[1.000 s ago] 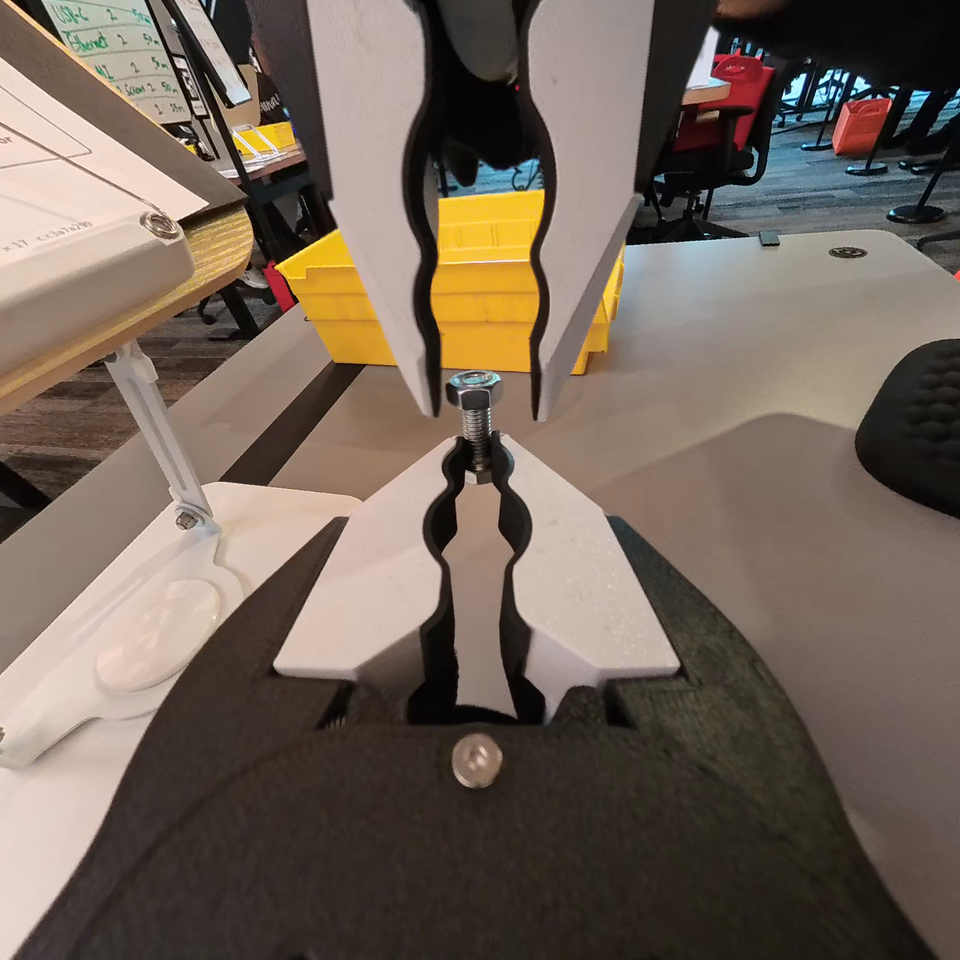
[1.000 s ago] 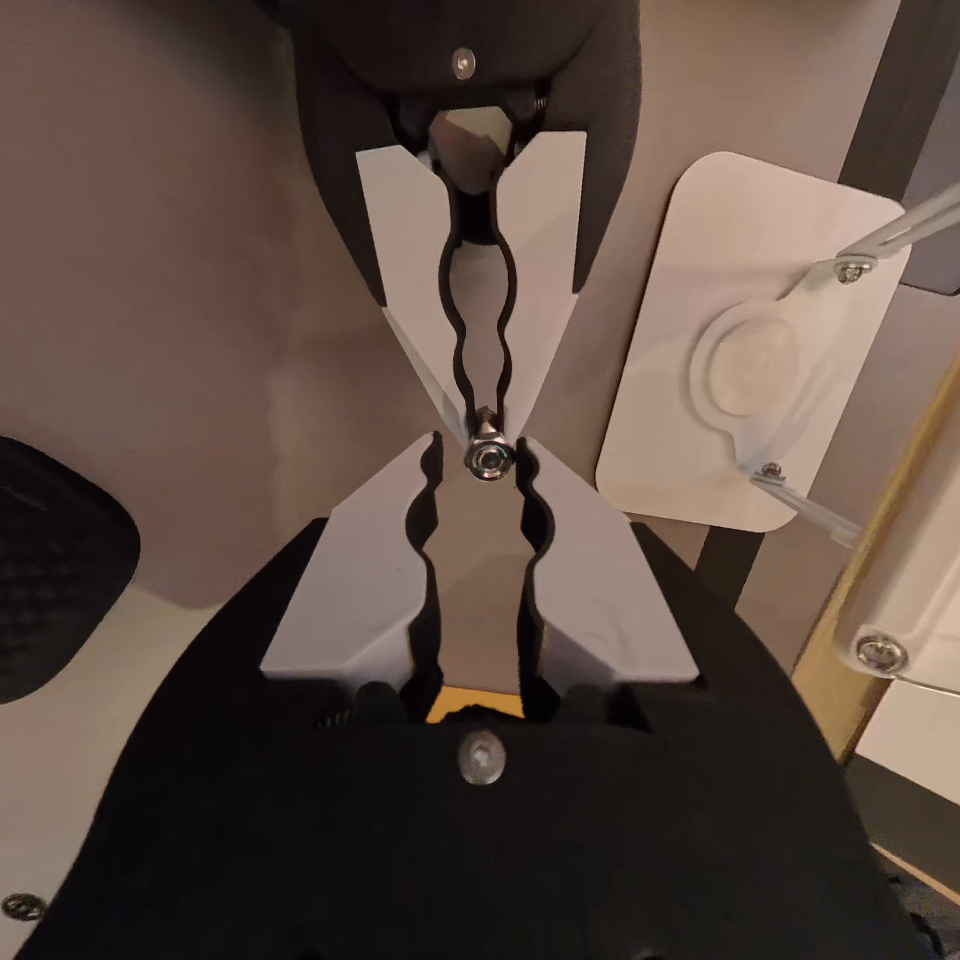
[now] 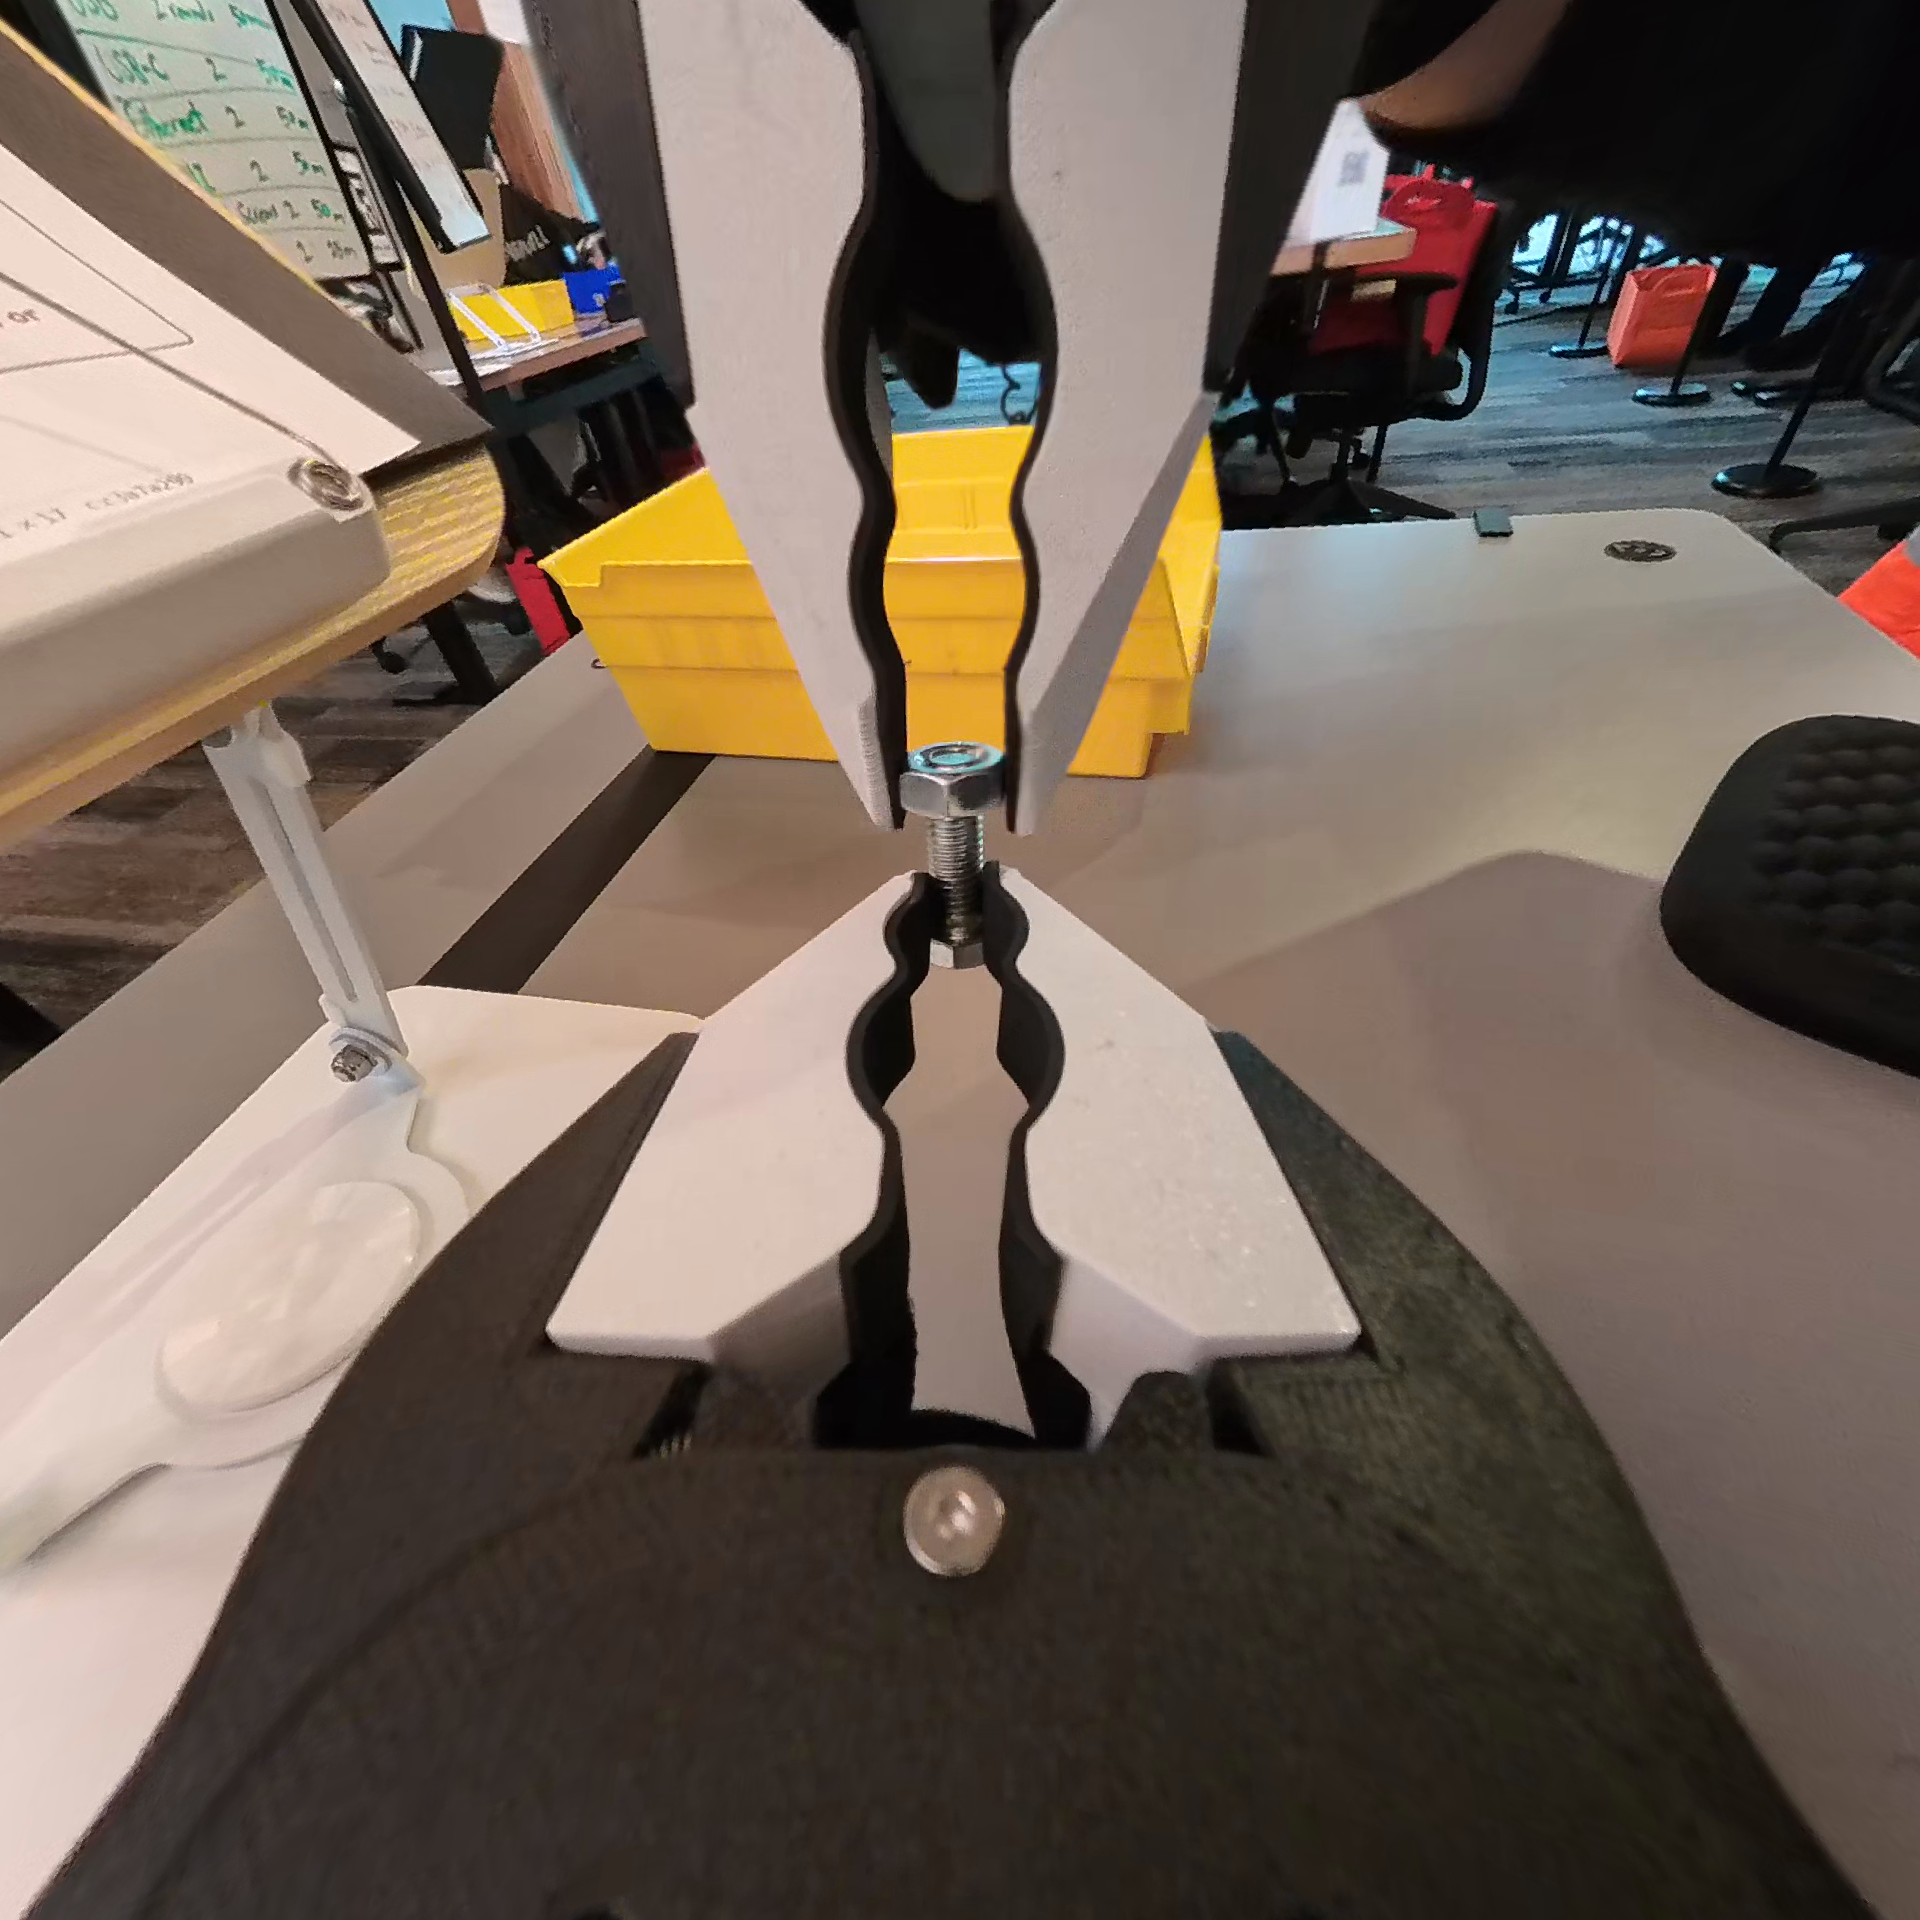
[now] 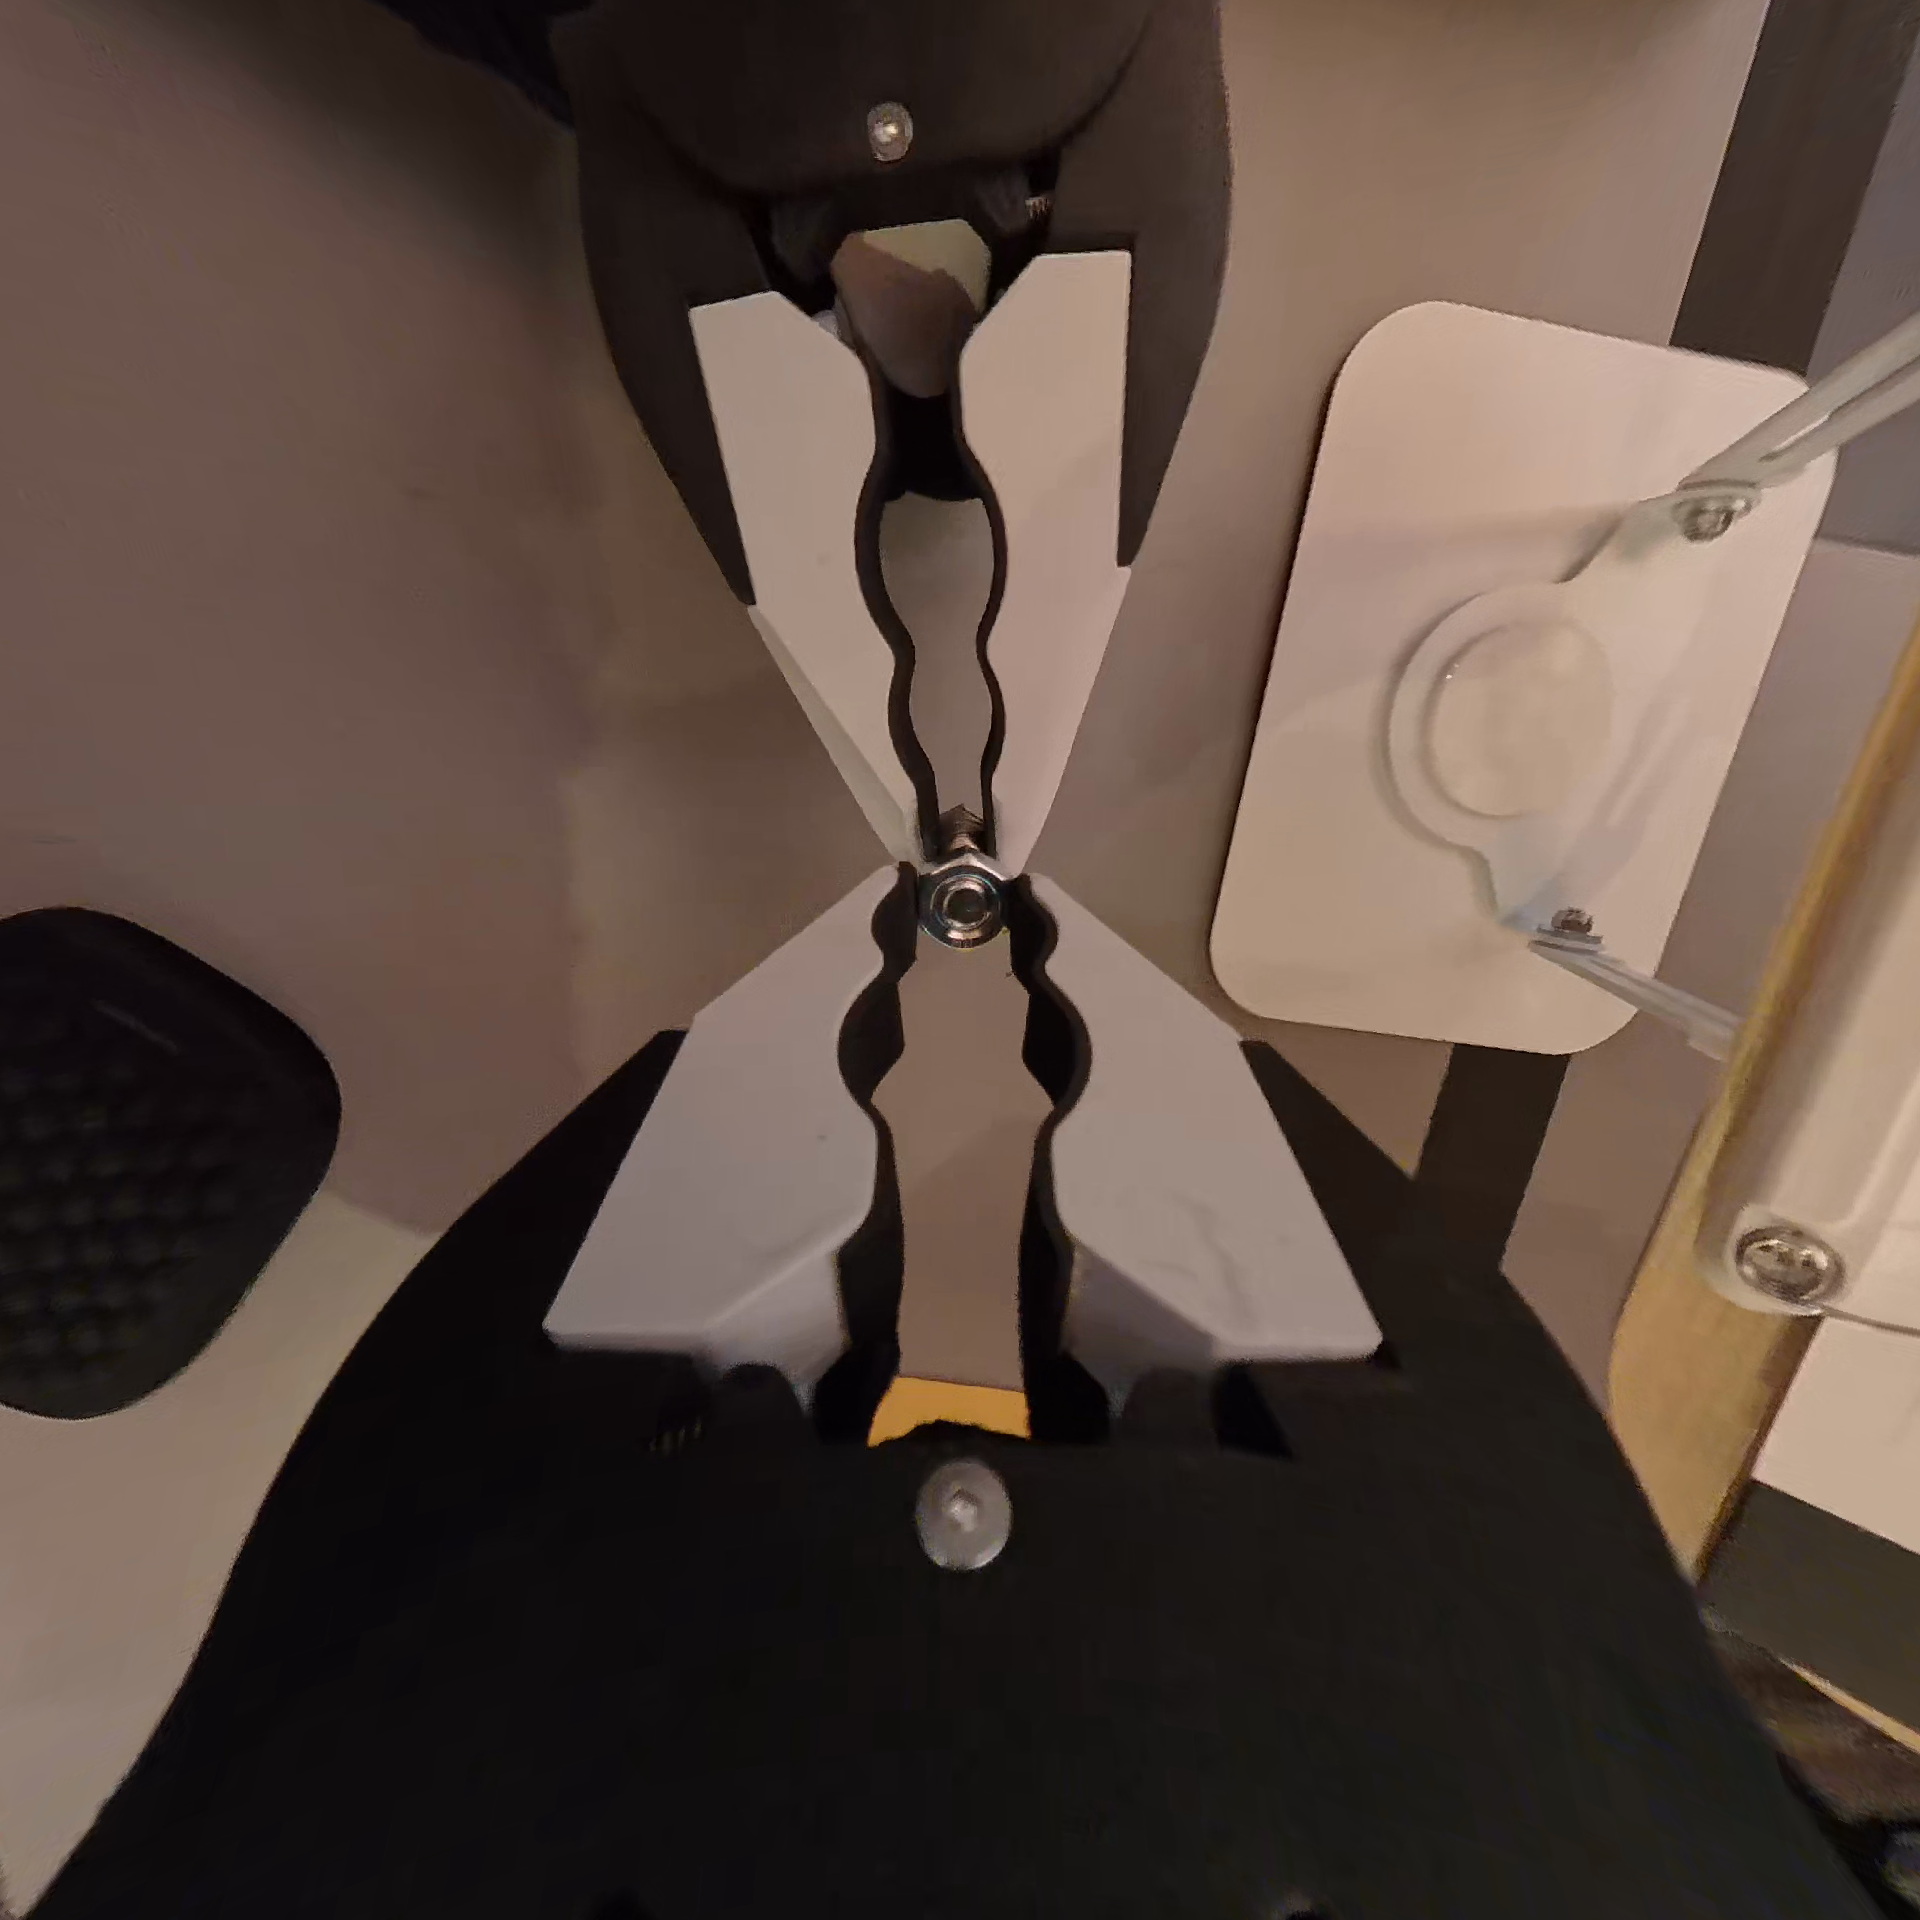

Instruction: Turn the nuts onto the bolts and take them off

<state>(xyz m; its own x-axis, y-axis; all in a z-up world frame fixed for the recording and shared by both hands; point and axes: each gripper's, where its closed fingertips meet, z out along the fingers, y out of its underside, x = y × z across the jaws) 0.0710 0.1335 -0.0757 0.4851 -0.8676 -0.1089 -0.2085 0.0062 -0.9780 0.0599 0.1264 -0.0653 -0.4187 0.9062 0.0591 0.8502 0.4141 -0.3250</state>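
Observation:
A silver bolt [image 3: 954, 883] stands upright with its head low between the fingertips of my left gripper [image 3: 956, 914], which is shut on it above the grey table [image 3: 1455, 727]. A silver hex nut [image 3: 954, 795] sits at the top of the bolt's thread. My right gripper [image 3: 954, 805] reaches down from above and its two white fingertips press on the nut's sides. In the right wrist view I look straight down on the nut [image 4: 961, 909] between the tips of my right gripper [image 4: 961, 914], with the left gripper [image 4: 951, 831] opposite, holding the bolt.
A yellow bin [image 3: 935, 644] stands behind the grippers. A black padded rest [image 3: 1808, 894] lies at the right. A white stand base [image 3: 260, 1247] sits at the left under a raised board with a sheet of paper [image 3: 156, 520]. Office chairs stand beyond the table. Left and right tips are no more than a few centimetres apart.
My right gripper has closed in from a wider gap onto the nut. My left gripper still holds the bolt in the same place.

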